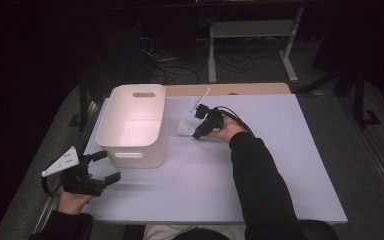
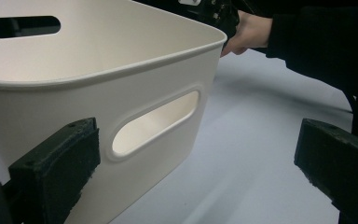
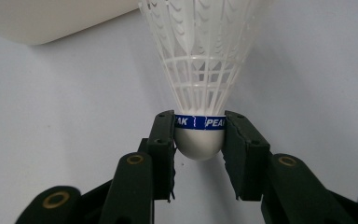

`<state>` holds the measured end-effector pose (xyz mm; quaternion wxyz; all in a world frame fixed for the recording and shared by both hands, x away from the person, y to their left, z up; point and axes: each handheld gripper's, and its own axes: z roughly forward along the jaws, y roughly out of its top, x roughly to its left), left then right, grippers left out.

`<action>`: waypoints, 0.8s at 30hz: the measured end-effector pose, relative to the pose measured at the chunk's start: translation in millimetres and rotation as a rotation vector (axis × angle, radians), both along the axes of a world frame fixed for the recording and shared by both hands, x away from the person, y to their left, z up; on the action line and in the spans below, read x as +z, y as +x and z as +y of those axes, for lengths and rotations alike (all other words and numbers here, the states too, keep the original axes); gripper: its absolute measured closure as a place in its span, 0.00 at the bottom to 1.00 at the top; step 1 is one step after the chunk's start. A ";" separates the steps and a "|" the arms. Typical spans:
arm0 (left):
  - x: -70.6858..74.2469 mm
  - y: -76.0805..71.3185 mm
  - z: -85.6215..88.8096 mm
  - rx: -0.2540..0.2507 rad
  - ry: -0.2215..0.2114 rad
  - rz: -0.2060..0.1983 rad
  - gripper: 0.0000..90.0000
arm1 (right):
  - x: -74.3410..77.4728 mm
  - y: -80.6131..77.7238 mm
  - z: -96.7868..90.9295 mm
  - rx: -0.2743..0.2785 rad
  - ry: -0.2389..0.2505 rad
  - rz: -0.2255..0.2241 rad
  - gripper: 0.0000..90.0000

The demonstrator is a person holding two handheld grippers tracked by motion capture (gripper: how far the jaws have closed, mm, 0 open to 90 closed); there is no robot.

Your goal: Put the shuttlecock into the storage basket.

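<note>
On the pale lilac table stands a white plastic bin with oval handle slots. Near its front corner the left gripper rests with jaws wide apart, holding nothing. Just right of the bin, the right gripper clamps the round cork of a white plastic shuttlecock with a blue band, near the tabletop.

Bin stands on the worktop, left of centre, toward the far edge. Shuttlecock sits just right of the bin, apart from its wall, between the jaws of the right hand-held gripper. Left hand-held gripper sits at the near-left corner, just before the bin's near wall.
</note>
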<state>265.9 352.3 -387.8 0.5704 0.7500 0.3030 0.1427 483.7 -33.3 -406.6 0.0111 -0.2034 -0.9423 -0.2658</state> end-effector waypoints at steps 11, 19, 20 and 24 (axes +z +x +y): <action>-0.1 0.1 -0.1 0.001 0.001 0.001 0.00 | 11.7 -3.7 -7.8 -0.009 0.009 -0.011 0.71; -0.1 0.2 -0.3 0.001 0.000 0.001 0.00 | 29.2 -9.6 -14.7 -0.014 0.036 -0.034 0.71; -0.1 0.2 -0.3 0.001 0.000 0.001 0.00 | 32.7 -11.1 -15.2 -0.013 0.039 -0.039 0.71; 0.0 0.2 -0.3 0.002 0.000 0.001 0.00 | 44.7 -16.3 -15.5 -0.003 0.045 -0.056 0.71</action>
